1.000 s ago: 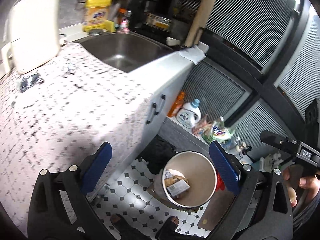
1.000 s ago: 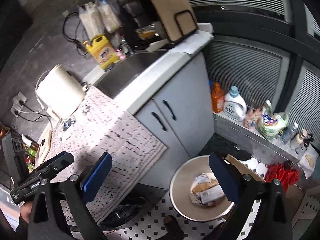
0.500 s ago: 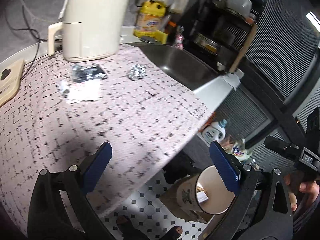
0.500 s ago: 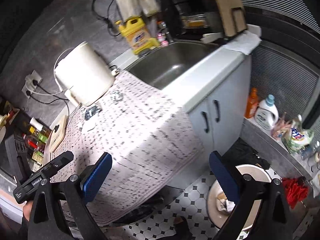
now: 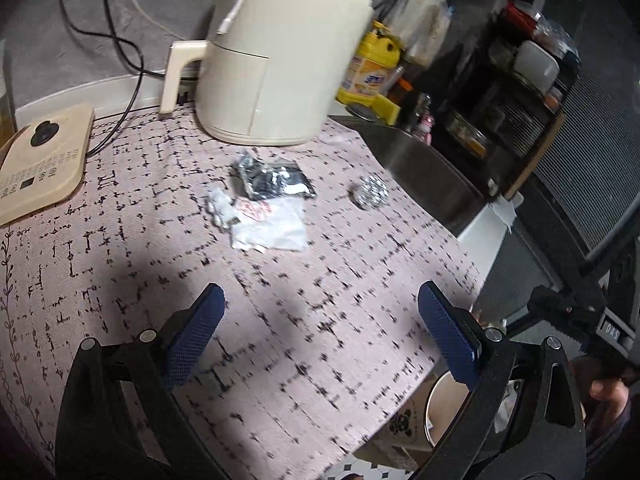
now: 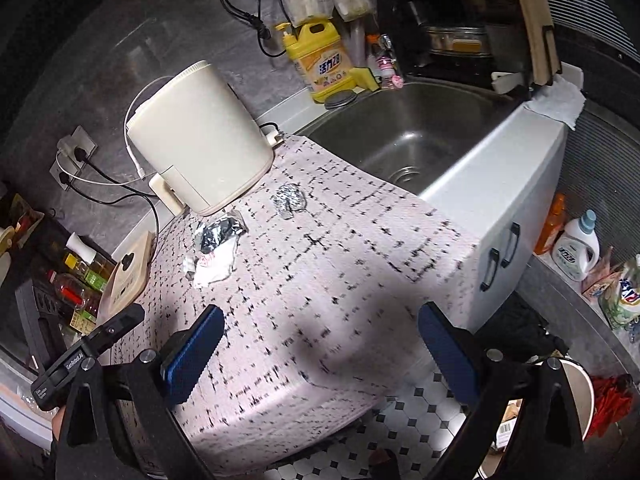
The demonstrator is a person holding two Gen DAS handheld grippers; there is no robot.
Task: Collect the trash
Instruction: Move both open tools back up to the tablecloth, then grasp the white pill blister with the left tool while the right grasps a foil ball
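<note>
Left tool [image 5: 320, 336] wide, empty; air fryer [image 5: 276, 56] behind foil wrapper [image 5: 272, 178].

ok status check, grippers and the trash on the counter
Left gripper and right gripper open, empty, above the counter. Foil wrapper, white wrapper, foil ball not yet picked up. Air fryer close behind them.

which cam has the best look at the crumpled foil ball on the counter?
Left wrist. The small crumpled silver foil ball sits unobstructed on the pink patterned cloth, near the steel sink, with its facets visible. Right wrist also shows it, unobstructed, but smaller and farther away.
</note>
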